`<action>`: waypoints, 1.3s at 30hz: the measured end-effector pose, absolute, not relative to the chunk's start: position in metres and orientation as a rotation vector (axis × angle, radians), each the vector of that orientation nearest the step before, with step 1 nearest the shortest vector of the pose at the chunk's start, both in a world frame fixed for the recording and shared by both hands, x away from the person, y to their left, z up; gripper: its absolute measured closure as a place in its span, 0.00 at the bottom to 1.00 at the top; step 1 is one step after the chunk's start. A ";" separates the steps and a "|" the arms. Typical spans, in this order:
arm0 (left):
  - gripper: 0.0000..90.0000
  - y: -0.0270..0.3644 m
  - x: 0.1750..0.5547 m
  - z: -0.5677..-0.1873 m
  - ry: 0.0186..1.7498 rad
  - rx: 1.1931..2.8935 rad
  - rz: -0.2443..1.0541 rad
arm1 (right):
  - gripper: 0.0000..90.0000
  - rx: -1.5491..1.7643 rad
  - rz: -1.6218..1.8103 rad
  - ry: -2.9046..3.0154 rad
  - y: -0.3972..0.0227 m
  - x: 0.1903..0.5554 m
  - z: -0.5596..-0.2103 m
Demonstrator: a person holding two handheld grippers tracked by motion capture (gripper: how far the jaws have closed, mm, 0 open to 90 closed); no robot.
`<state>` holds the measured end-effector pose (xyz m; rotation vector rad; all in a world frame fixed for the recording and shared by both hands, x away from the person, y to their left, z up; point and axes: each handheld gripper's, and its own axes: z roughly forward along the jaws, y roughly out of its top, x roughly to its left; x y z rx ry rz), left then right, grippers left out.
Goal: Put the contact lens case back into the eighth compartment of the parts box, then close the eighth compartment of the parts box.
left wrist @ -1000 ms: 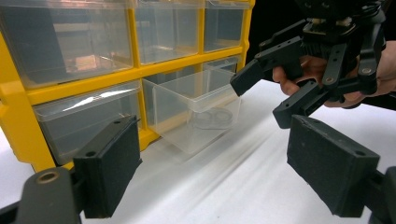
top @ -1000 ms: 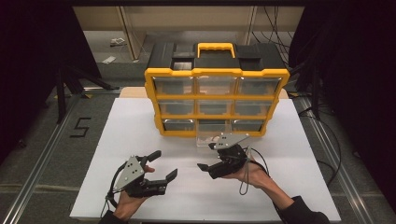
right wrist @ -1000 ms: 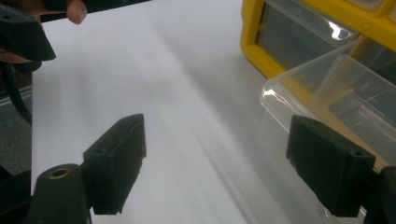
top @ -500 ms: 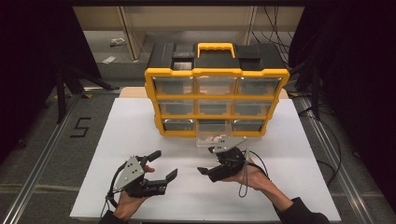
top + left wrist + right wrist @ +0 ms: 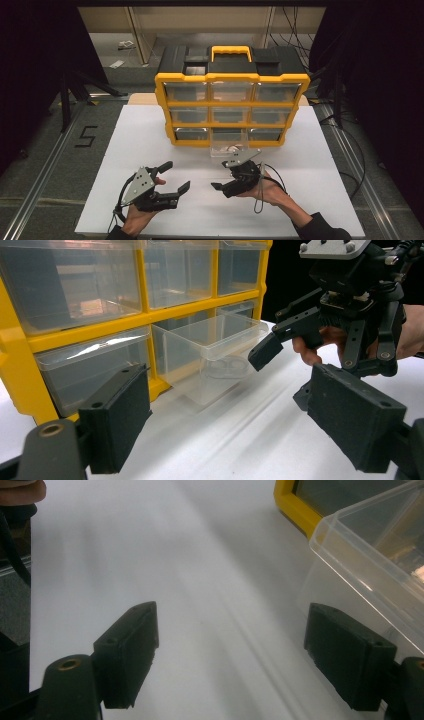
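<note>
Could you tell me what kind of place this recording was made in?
Probably a lab or workshop recording station: a white tabletop with a yellow and black plastic drawer organiser, dark curtains at the sides, cables and a taped number on the grey floor.

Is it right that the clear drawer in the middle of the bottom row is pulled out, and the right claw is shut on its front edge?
Not quite. The clear drawer is pulled out of the yellow organizer, but the right claw is open, its jaws apart over the white table and not gripping the drawer. The right gripper view shows this.
</note>
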<state>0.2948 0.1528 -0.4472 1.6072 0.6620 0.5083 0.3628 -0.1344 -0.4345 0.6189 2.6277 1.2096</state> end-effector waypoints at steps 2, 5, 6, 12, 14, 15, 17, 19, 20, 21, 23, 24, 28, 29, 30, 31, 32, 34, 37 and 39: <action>0.19 0.153 0.295 -0.447 0.662 1.606 0.509 | 0.26 0.619 1.206 2.631 -0.135 0.363 -0.435; 0.19 0.153 0.295 -0.447 0.666 1.606 0.508 | 0.26 0.623 1.197 2.635 -0.135 0.364 -0.437; 0.19 0.153 0.295 -0.447 0.664 1.606 0.508 | 0.26 0.625 1.198 2.636 -0.135 0.364 -0.437; 0.19 0.153 0.295 -0.447 0.665 1.606 0.508 | 0.27 0.645 1.186 2.637 -0.136 0.366 -0.441; 0.19 0.153 0.295 -0.447 0.667 1.604 0.508 | 0.28 0.651 1.184 2.636 -0.137 0.367 -0.442; 0.19 0.153 0.295 -0.447 0.665 1.604 0.508 | 0.28 0.653 1.181 2.637 -0.137 0.368 -0.443; 0.19 0.153 0.295 -0.447 0.665 1.605 0.508 | 0.29 0.660 1.177 2.640 -0.138 0.368 -0.444; 0.19 0.153 0.295 -0.447 0.665 1.605 0.508 | 0.29 0.660 1.168 2.643 -0.138 0.368 -0.445; 0.19 0.153 0.295 -0.447 0.664 1.605 0.508 | 0.29 0.662 1.168 2.645 -0.138 0.369 -0.446; 0.19 0.153 0.295 -0.447 0.664 1.605 0.508 | 0.30 0.663 1.167 2.646 -0.138 0.369 -0.446; 0.19 0.153 0.295 -0.447 0.665 1.605 0.507 | 0.30 0.672 1.157 2.647 -0.138 0.369 -0.446; 0.19 0.153 0.295 -0.447 0.664 1.605 0.507 | 0.31 0.672 1.155 2.647 -0.138 0.370 -0.447; 0.19 0.154 0.294 -0.447 0.664 1.604 0.508 | 0.35 0.686 1.135 2.648 -0.139 0.372 -0.449; 0.19 0.154 0.294 -0.447 0.665 1.604 0.509 | 0.38 0.690 1.130 2.648 -0.140 0.372 -0.450; 0.19 0.154 0.294 -0.447 0.666 1.602 0.509 | 0.40 0.691 1.119 2.647 -0.140 0.373 -0.450; 0.19 0.154 0.294 -0.447 0.665 1.602 0.508 | 0.42 0.691 1.113 2.646 -0.141 0.373 -0.451; 0.19 0.154 0.295 -0.447 0.665 1.605 0.507 | 0.43 0.694 1.113 2.647 -0.141 0.373 -0.451; 0.19 0.153 0.294 -0.447 0.664 1.607 0.509 | 0.48 0.694 1.116 2.642 -0.142 0.375 -0.452; 0.19 0.154 0.294 -0.447 0.666 1.605 0.509 | 0.53 0.714 1.109 2.631 -0.144 0.376 -0.451; 0.19 0.154 0.294 -0.447 0.666 1.603 0.510 | 0.57 0.714 1.095 2.629 -0.145 0.377 -0.452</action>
